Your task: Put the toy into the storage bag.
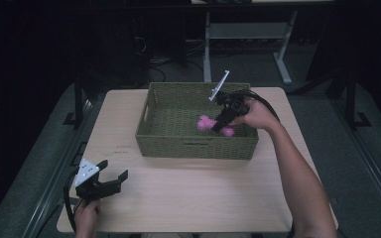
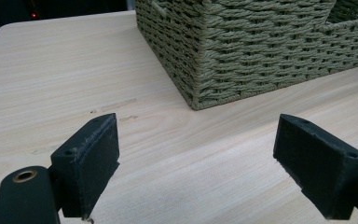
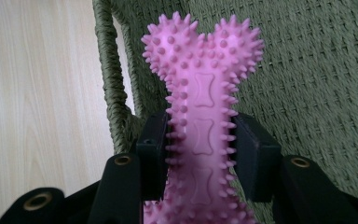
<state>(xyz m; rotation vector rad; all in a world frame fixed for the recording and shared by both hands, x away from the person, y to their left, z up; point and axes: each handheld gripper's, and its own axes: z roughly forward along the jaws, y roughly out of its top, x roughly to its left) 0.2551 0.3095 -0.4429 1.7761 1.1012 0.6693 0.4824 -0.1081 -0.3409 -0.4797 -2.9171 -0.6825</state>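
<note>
Your right fingers (image 3: 251,154) are clamped on the narrow shaft of the pink spiked bone toy (image 3: 204,116), one pad on each flank, which is the sensible place to pinch it: the waist is the slimmest part, and the knobbed ends on either side stop it from sliding out lengthwise. In the high view your right gripper (image 1: 222,120) points down into the woven basket (image 1: 194,148), with the toy (image 1: 206,123) low inside it, near the right half of the floor; I cannot tell whether it already touches the weave. The lobed end leads away from the gripper, so that end will likely meet the bottom first.

Your left fingers (image 2: 91,158) stand wide apart with nothing between them. The left gripper (image 1: 113,182) rests low at the near left of the table (image 1: 188,198), well apart from the basket, aimed at its near corner (image 2: 200,88). That keeps it out of the right arm's path while staying ready.

My read is that you are at the placing step. Let go only once the toy sits on the basket floor, so it does not bounce.
</note>
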